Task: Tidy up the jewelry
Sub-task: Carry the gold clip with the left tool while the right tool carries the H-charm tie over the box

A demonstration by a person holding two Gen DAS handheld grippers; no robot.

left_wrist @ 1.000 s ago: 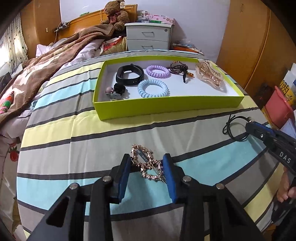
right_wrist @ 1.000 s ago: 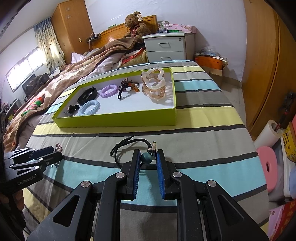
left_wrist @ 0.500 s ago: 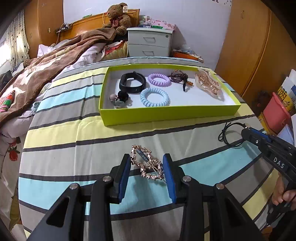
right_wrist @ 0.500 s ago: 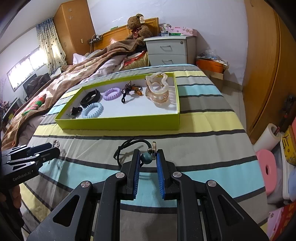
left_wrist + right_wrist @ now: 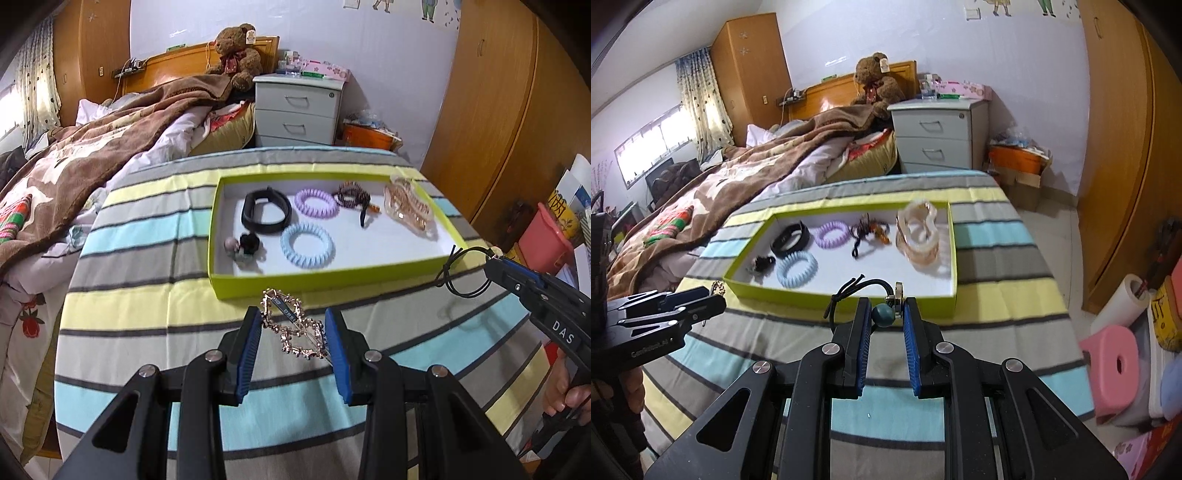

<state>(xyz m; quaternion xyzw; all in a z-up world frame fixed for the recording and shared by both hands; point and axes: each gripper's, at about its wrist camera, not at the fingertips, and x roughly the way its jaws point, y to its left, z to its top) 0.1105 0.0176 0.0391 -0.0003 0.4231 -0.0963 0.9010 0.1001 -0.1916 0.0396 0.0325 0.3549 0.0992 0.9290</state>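
My left gripper (image 5: 293, 325) is shut on a gold leaf-shaped hair clip (image 5: 293, 325) and holds it above the striped bedspread, just short of the green tray's (image 5: 332, 275) near wall. My right gripper (image 5: 884, 314) is shut on a black cord necklace with a teal bead (image 5: 882, 315) and holds it at the tray's (image 5: 849, 299) near edge; it also shows in the left wrist view (image 5: 517, 280). The tray holds a black band (image 5: 264, 214), a purple coil tie (image 5: 316, 203), a blue coil tie (image 5: 306, 245), a beaded bracelet (image 5: 352, 195) and a clear claw clip (image 5: 408, 208).
A brown blanket (image 5: 92, 147) lies heaped on the bed to the left. A white nightstand (image 5: 299, 110) stands beyond the bed. A pink stool (image 5: 1112, 365) and boxes sit on the floor to the right. Wooden wardrobes (image 5: 1123, 147) line the right wall.
Both grippers have lifted their pieces off the bedspread and moved forward toward the green tray. The necklace cord now hangs from the right gripper at the tray's edge.
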